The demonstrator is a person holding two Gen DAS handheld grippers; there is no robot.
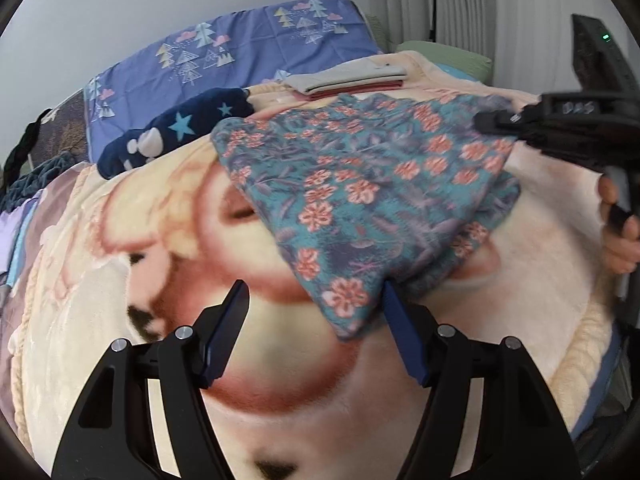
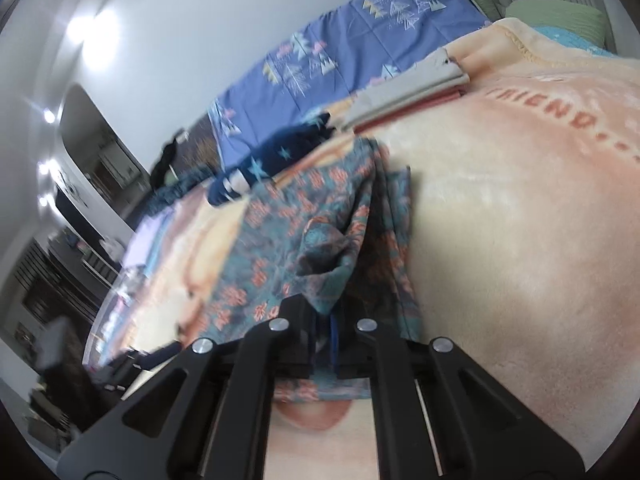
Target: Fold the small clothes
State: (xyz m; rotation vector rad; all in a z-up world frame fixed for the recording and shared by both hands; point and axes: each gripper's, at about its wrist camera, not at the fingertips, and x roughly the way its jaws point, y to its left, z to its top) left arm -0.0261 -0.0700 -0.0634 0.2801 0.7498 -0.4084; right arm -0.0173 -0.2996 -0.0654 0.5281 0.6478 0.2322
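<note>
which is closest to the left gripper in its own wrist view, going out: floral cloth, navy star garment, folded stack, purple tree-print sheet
From the left gripper:
1. floral cloth, corner between its open fingers
2. navy star garment, up and left
3. folded stack, beyond the cloth
4. purple tree-print sheet, at the wall

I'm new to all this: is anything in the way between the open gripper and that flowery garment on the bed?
Nothing visible. The left gripper stands open right at the floral garment, whose near corner lies between its fingers on the blanket.

The peach blanket (image 2: 520, 200) bears red letters reading "FRIEND..."; a handwritten mark on the right tongs (image 1: 492, 122) is illegible
</note>
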